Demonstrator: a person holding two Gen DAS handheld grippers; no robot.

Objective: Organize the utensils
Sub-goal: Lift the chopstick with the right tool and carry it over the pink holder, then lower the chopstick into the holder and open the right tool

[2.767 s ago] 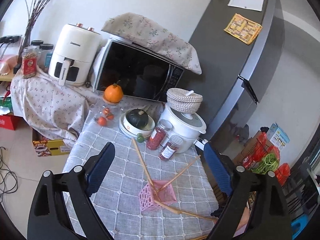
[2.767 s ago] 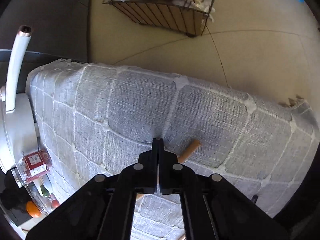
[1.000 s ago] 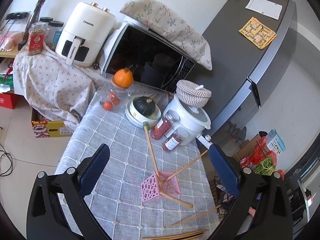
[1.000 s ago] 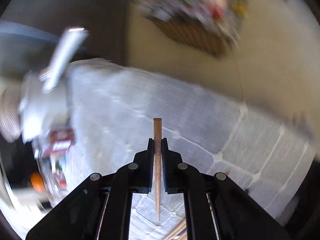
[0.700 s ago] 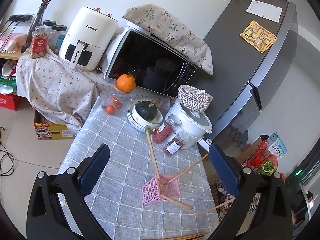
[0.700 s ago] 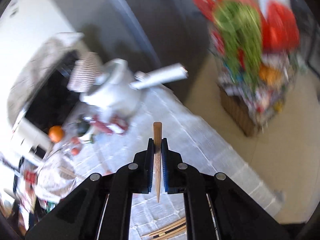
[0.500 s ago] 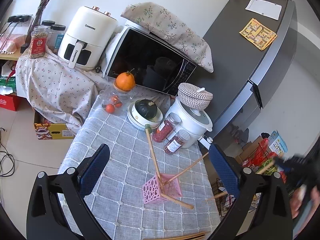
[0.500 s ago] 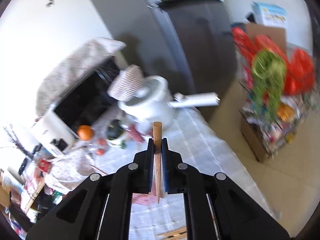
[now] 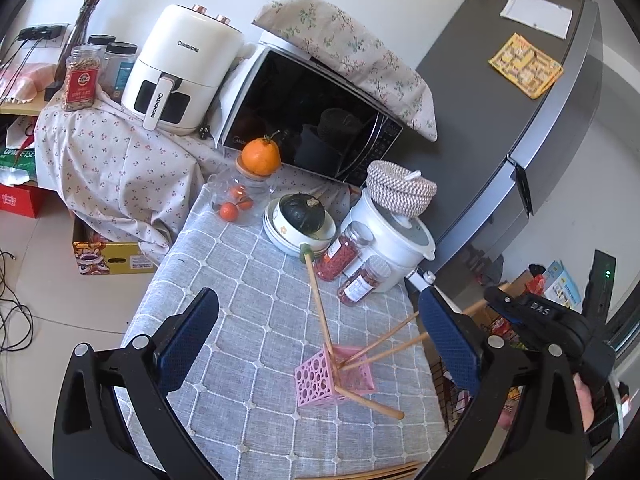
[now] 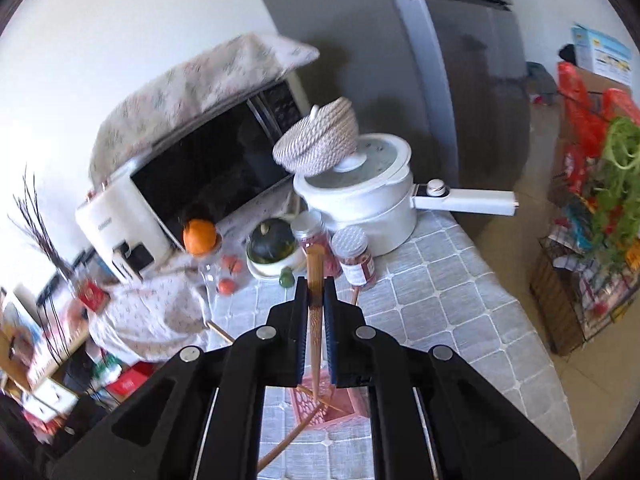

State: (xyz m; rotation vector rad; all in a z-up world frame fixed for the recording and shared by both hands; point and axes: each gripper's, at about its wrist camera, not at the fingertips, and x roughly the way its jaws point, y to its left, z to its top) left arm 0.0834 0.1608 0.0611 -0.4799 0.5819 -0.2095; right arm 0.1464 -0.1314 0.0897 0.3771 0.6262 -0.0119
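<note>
A pink perforated holder (image 9: pixel 334 376) stands on the grey checked tablecloth (image 9: pixel 240 300), with several wooden sticks leaning out of it. My right gripper (image 10: pixel 316 284) is shut on a wooden chopstick (image 10: pixel 314 320) whose lower tip points down into the holder (image 10: pixel 332 404). In the left wrist view the right gripper (image 9: pixel 532 316) hovers right of the holder, the chopstick (image 9: pixel 400 344) slanting in. My left gripper (image 9: pixel 316 332) is open and empty, above the table's near side. More wooden utensils (image 9: pixel 372 472) lie at the front edge.
At the table's far end stand a white cooker with a woven lid (image 9: pixel 394 232), two red-filled jars (image 9: pixel 344 250), a bowl with a dark squash (image 9: pixel 302 216) and an orange (image 9: pixel 260 156). A microwave (image 9: pixel 308 136), air fryer (image 9: pixel 180 72) and fridge (image 9: pixel 500 120) stand behind. A wire basket (image 10: pixel 580 292) stands on the floor.
My right gripper lifted the chopstick off the table's edge, swung round toward the table and brought its tip down into the pink holder. My left gripper stayed open and rose slightly.
</note>
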